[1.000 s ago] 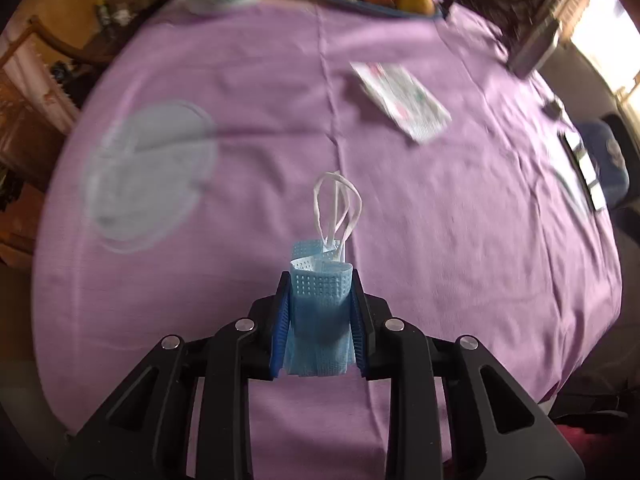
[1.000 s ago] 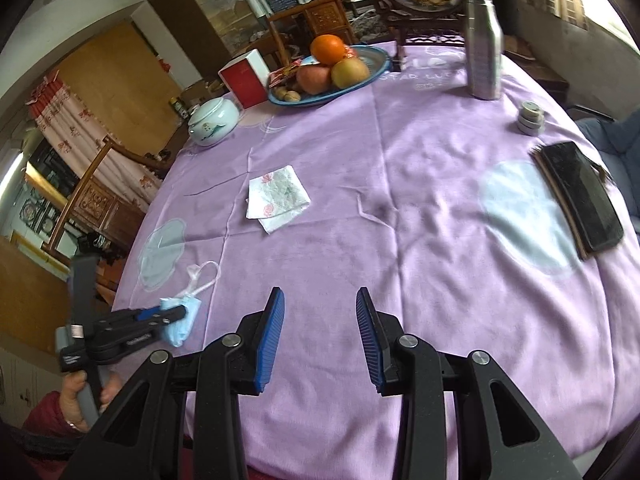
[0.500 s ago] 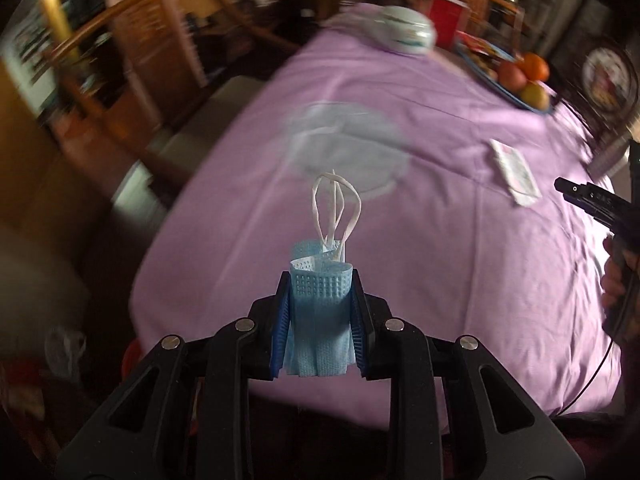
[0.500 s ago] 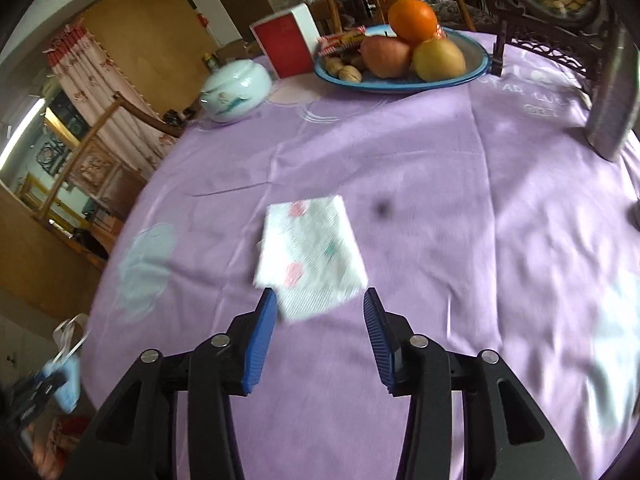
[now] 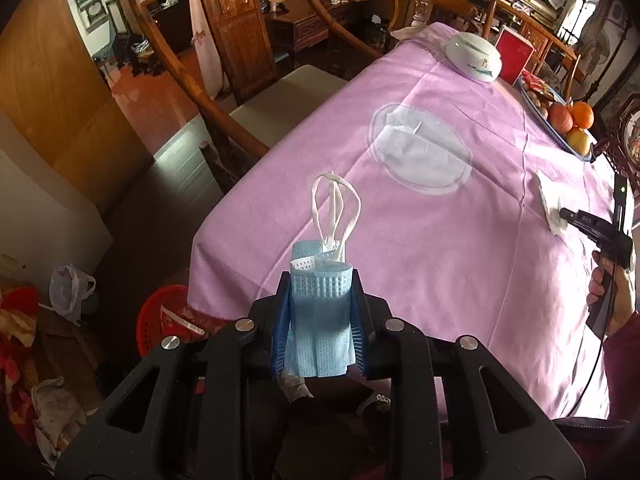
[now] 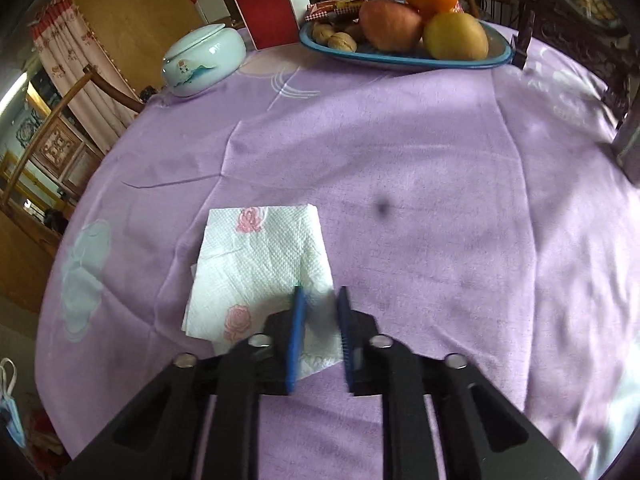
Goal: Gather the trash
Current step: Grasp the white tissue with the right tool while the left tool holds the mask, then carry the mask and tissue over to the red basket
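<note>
Hanging past the table edge, the left tongs clench a blue face mask above open floor and a red basket, a wooden chair beyond. Across the purple cloth, the right tongs have just been closing on the near corner of a rose-print napkin. Only the right view shows bare cloth around it toward the fruit plate.
</note>
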Action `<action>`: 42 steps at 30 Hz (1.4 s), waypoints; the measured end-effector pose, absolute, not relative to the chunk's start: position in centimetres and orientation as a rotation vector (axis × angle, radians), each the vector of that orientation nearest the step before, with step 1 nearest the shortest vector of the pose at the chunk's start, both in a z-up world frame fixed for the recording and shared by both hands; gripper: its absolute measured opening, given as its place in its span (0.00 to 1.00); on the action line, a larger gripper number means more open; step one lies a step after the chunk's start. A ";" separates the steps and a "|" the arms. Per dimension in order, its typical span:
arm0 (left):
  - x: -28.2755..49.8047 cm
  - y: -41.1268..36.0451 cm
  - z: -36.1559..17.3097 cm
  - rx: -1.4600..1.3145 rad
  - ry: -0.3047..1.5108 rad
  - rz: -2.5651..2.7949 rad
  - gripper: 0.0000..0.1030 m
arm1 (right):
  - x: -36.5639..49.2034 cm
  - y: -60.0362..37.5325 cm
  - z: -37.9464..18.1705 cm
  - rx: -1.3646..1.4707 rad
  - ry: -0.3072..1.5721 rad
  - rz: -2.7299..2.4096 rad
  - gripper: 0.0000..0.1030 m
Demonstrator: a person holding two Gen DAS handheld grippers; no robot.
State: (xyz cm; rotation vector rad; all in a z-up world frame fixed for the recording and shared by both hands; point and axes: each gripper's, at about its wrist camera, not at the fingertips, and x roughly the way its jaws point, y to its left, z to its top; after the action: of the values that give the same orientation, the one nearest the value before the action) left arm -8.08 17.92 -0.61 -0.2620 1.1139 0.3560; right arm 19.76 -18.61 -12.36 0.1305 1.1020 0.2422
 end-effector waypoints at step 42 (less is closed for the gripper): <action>-22.2 35.7 -7.8 -0.627 1.097 0.660 0.27 | -2.3 11.4 1.9 -0.278 0.954 1.023 0.02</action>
State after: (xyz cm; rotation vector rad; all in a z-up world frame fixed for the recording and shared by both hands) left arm -22.18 35.66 -7.81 -0.6272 1.0966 0.6601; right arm -2.35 11.41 1.88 -0.2777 0.9541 1.0234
